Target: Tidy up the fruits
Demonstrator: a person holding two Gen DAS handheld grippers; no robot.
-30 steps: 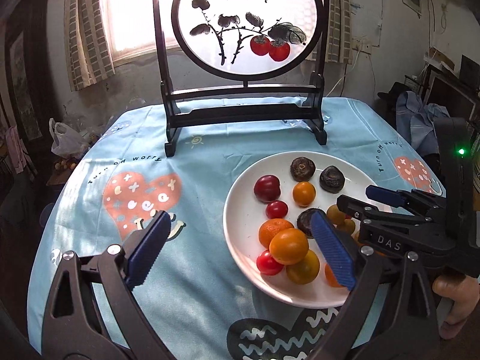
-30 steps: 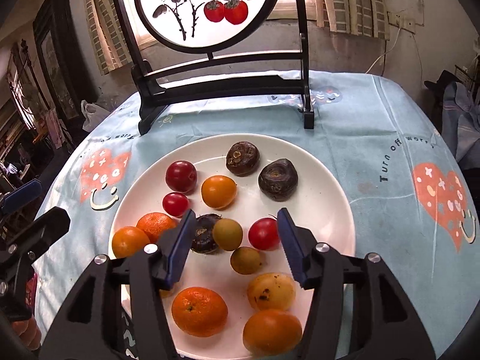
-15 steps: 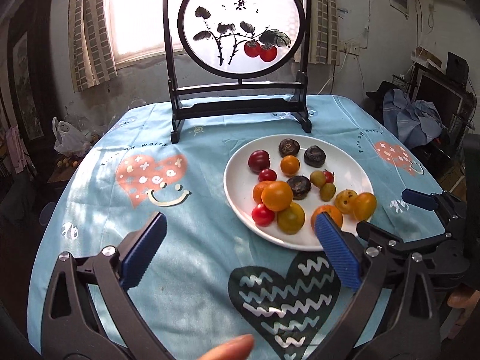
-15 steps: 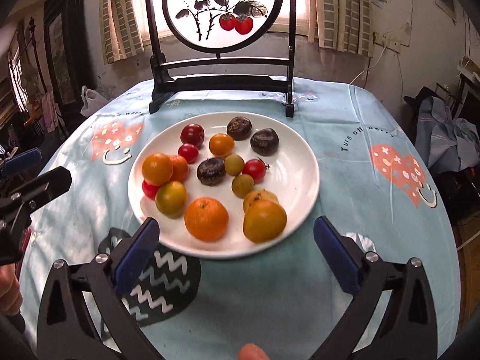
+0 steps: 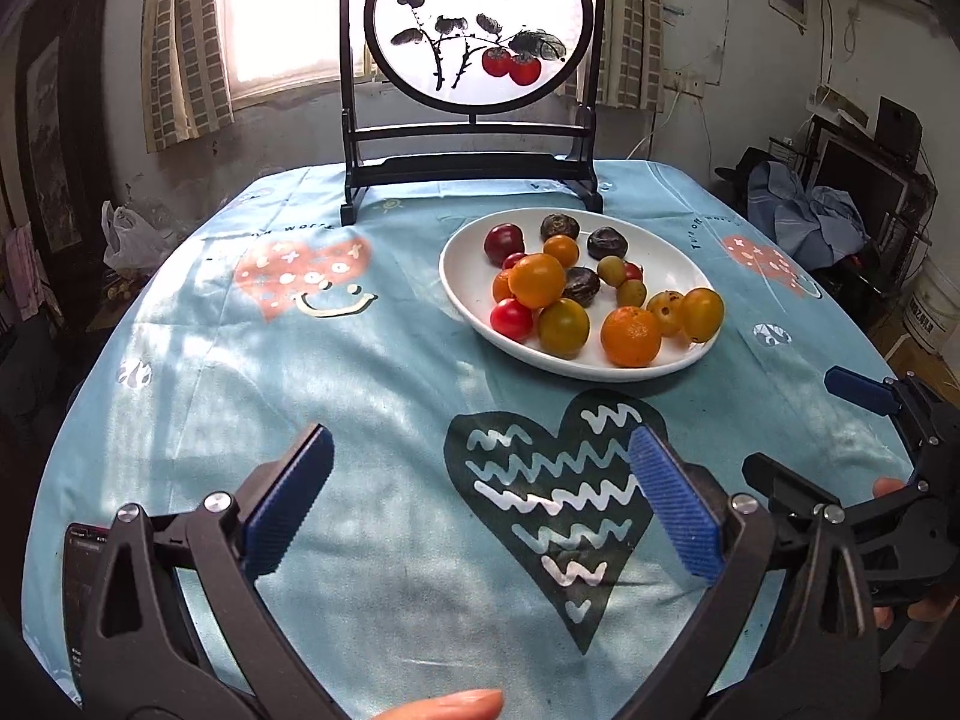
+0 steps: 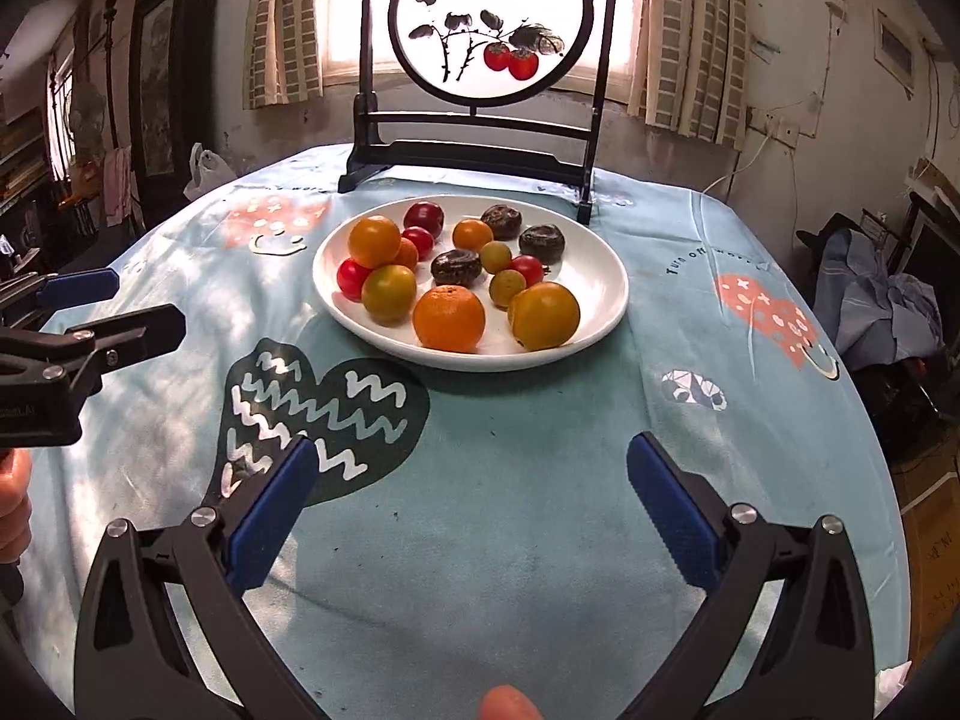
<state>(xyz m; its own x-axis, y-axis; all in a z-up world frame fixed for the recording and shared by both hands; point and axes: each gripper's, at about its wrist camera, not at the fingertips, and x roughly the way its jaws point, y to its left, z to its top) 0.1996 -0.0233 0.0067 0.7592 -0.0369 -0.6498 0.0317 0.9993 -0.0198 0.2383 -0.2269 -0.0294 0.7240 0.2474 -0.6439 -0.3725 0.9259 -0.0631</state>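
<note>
A white plate (image 5: pixel 468 306) (image 6: pixel 606 276) on the blue tablecloth holds several fruits: a big orange (image 5: pixel 630 336) (image 6: pixel 449 318), yellow-orange fruits (image 6: pixel 545 315), red tomatoes (image 5: pixel 511 319) and dark brown ones (image 6: pixel 456 267). My left gripper (image 5: pixel 480 498) is open and empty, low over the dark heart print, well short of the plate. My right gripper (image 6: pixel 471 501) is open and empty, near the table's front edge, also short of the plate. Each gripper shows at the other view's edge: the right one (image 5: pixel 798 432), the left one (image 6: pixel 129 309).
A black wooden stand with a round painted screen (image 5: pixel 477 30) (image 6: pixel 489 24) stands behind the plate. The blue cloth (image 5: pixel 360 360) covers a round table. Clothes and clutter (image 5: pixel 804 210) lie off the right side.
Both grippers have pulled back from the plate toward the front of the table and down. The right gripper's jaws have opened wide. The fruits have not moved.
</note>
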